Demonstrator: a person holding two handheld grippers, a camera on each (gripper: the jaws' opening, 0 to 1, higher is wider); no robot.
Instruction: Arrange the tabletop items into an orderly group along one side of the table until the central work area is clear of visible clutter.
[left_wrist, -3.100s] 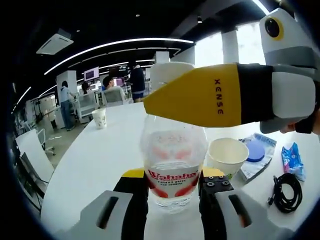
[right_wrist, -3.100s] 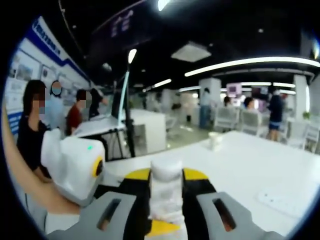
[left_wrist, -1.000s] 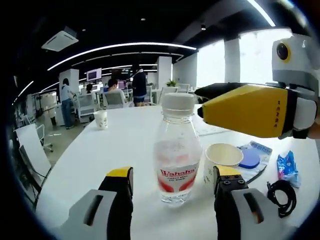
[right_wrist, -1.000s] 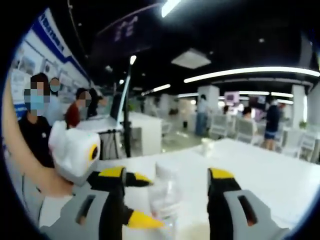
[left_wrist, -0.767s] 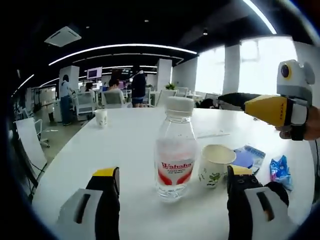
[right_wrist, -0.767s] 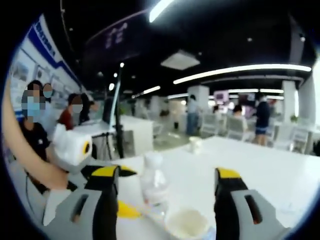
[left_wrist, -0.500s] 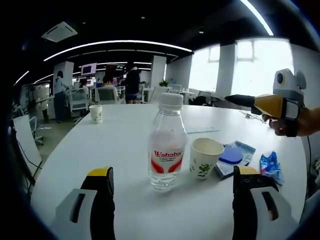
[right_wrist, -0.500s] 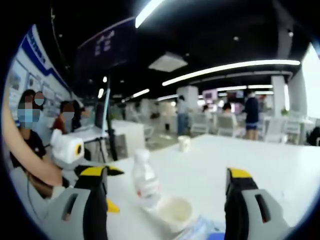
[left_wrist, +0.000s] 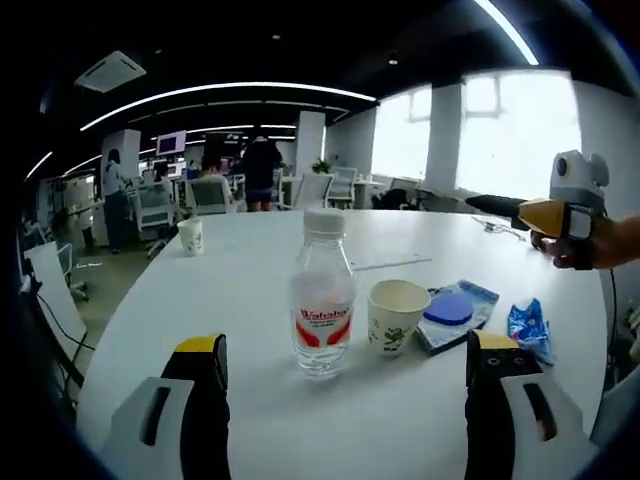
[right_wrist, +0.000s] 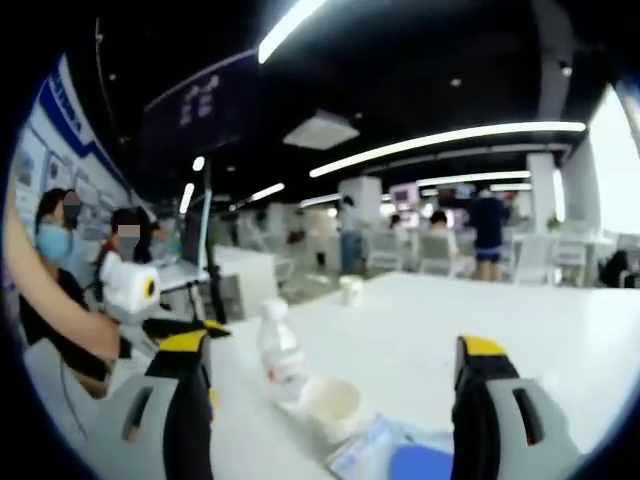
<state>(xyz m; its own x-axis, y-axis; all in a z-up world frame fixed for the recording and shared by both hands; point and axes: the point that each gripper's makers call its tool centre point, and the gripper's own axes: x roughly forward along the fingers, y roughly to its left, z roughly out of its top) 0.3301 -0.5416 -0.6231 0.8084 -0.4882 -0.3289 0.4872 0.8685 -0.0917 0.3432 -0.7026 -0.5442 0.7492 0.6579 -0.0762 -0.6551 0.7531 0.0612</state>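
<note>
We judge grouping mostly done: water bottle (left_wrist: 322, 300), paper cup (left_wrist: 396, 315), blue packet (left_wrist: 455, 312) in a mid-frame row; both tongs apart, empty; far cup (left_wrist: 190, 236) upper left remains.

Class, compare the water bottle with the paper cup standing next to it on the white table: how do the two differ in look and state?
The water bottle is clear plastic with a red-and-white label; the paper cup is opaque with a small green leaf print. The water bottle is capped in white, while the paper cup is open at the top. The water bottle stands taller than the paper cup. Both stand upright, side by side on the white table.
</note>
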